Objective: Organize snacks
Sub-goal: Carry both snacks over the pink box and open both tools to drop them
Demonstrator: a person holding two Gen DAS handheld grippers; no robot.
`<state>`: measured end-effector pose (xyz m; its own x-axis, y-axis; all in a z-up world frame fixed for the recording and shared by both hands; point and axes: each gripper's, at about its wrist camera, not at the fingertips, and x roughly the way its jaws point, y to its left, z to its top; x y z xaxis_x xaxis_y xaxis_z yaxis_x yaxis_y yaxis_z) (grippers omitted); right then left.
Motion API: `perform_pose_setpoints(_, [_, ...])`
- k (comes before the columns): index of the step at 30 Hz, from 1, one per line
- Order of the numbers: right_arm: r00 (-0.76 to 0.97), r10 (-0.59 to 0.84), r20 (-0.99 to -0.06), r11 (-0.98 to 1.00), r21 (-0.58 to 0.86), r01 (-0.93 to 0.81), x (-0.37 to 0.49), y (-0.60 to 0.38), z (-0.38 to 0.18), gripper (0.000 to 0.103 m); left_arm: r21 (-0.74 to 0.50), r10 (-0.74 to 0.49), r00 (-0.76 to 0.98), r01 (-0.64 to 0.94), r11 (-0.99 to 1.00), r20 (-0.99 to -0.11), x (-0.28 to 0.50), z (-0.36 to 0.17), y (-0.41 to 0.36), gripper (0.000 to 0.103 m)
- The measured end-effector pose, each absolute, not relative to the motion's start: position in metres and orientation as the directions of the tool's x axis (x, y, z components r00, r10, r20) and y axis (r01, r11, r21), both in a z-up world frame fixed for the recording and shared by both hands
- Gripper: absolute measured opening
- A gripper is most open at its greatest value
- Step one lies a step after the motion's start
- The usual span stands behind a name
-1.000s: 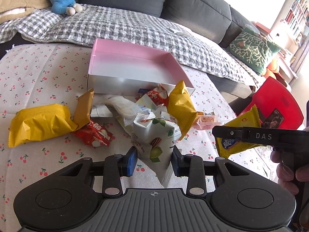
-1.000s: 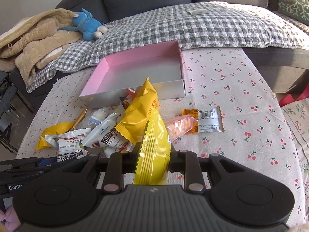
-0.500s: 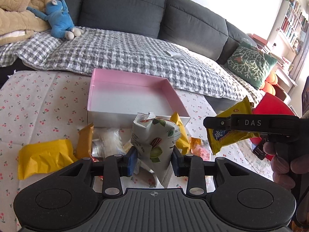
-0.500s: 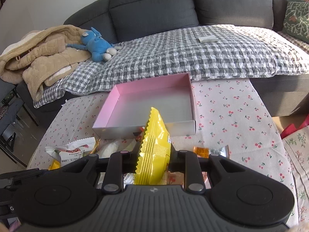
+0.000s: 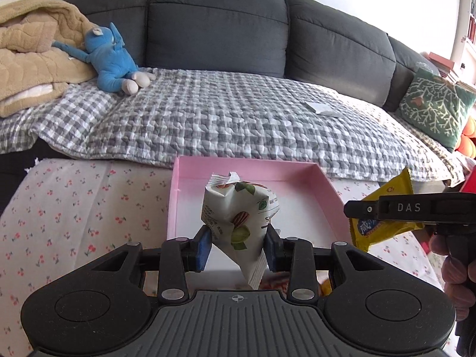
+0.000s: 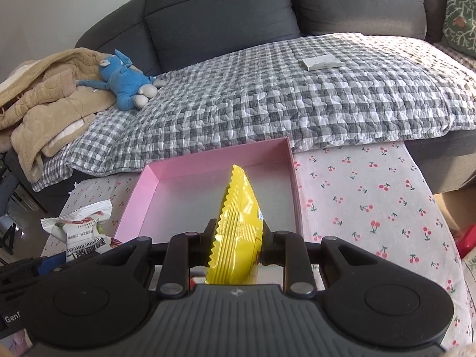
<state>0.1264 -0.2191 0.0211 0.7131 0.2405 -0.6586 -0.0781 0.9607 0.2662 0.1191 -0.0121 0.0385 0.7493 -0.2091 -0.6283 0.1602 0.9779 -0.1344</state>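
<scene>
My left gripper (image 5: pixel 238 242) is shut on a white nut-snack packet (image 5: pixel 238 217) and holds it up above the near edge of the pink box (image 5: pixel 330 190). My right gripper (image 6: pixel 236 242) is shut on a yellow snack packet (image 6: pixel 238 226), held edge-up over the near part of the same pink box (image 6: pixel 142 193). The yellow packet also shows in the left wrist view (image 5: pixel 383 211), and the white packet shows in the right wrist view (image 6: pixel 80 232). The box looks empty inside. The remaining snacks on the table are mostly hidden below both grippers.
The cherry-print tablecloth (image 5: pixel 74 202) covers the table on both sides of the box. A grey sofa with a checked blanket (image 5: pixel 238 119) stands right behind the table, with a blue plush toy (image 5: pixel 110 59), a beige blanket (image 6: pixel 44 104) and a green cushion (image 5: pixel 434 101).
Both grippers have lifted their packets up off the snack pile and moved forward toward the pink box. The pile has dropped out of view beneath them.
</scene>
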Motion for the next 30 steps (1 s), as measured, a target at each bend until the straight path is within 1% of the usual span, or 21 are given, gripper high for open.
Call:
perform_pose_setpoints(7, [0.693, 0.243, -0.678, 0.962, 0.262, -0.081, 0.172, -0.215, 0.007, 0.023, -0.106, -0.165, 0.721, 0.127, 0.986, -0.673, 0.177, 0.014, -0.027, 0.034])
perform_pose_setpoints(11, [0.674, 0.25, -0.695, 0.962, 0.259, -0.09, 0.188, -0.212, -0.003, 0.023, -0.062, -0.136, 0.73, 0.127, 0.99, -0.67, 0.195, 0.004, -0.034, 0.035])
perform_pose_setpoints(16, [0.669, 0.253, -0.699, 0.962, 0.257, -0.096, 0.197, -0.208, -0.009, 0.024, -0.036, -0.1, 0.73, 0.103, 0.994, -0.676, 0.214, -0.005, -0.037, 0.035])
perform_pose_setpoints(20, [0.675, 0.248, -0.695, 0.963, 0.253, -0.094, 0.202, -0.206, -0.009, 0.027, -0.022, -0.078, 0.731, 0.085, 0.996, -0.678, 0.226, -0.011, -0.037, 0.038])
perform_pose_setpoints(21, [0.678, 0.24, -0.695, 0.965, 0.246, -0.089, 0.203, -0.206, -0.009, 0.035, -0.021, -0.074, 0.733, 0.081, 0.997, -0.676, 0.228, -0.012, -0.036, 0.038])
perform_pose_setpoints(22, [0.681, 0.233, -0.694, 0.967, 0.242, -0.084, 0.204, -0.205, -0.008, 0.046, -0.021, -0.073, 0.732, 0.08, 0.997, -0.678, 0.229, -0.013, -0.035, 0.039])
perform_pose_setpoints(23, [0.687, 0.222, -0.692, 0.969, 0.235, -0.076, 0.206, -0.205, -0.008, 0.052, -0.025, -0.076, 0.73, 0.081, 0.996, -0.679, 0.23, -0.013, -0.035, 0.045])
perform_pose_setpoints(24, [0.695, 0.208, -0.688, 0.972, 0.225, -0.067, 0.206, -0.205, -0.007, 0.062, -0.03, -0.079, 0.732, 0.08, 0.996, -0.676, 0.23, -0.013, -0.034, 0.056])
perform_pose_setpoints(25, [0.704, 0.195, -0.683, 0.975, 0.216, -0.061, 0.206, -0.204, -0.005, 0.067, -0.035, -0.082, 0.738, 0.079, 0.996, -0.67, 0.229, -0.013, -0.032, 0.062])
perform_pose_setpoints(26, [0.71, 0.186, -0.679, 0.977, 0.208, -0.057, 0.206, -0.204, -0.004, 0.069, -0.038, -0.084, 0.745, 0.079, 0.996, -0.661, 0.228, -0.012, -0.031, 0.07])
perform_pose_setpoints(27, [0.715, 0.178, -0.676, 0.978, 0.2, -0.055, 0.205, -0.205, -0.002, 0.073, -0.04, -0.089, 0.75, 0.083, 0.996, -0.655, 0.226, -0.011, -0.031, 0.074])
perform_pose_setpoints(30, [0.725, 0.16, -0.67, 0.982, 0.183, -0.048, 0.203, -0.207, 0.002, 0.078, -0.038, -0.099, 0.752, 0.099, 0.994, -0.652, 0.221, -0.008, -0.031, 0.081])
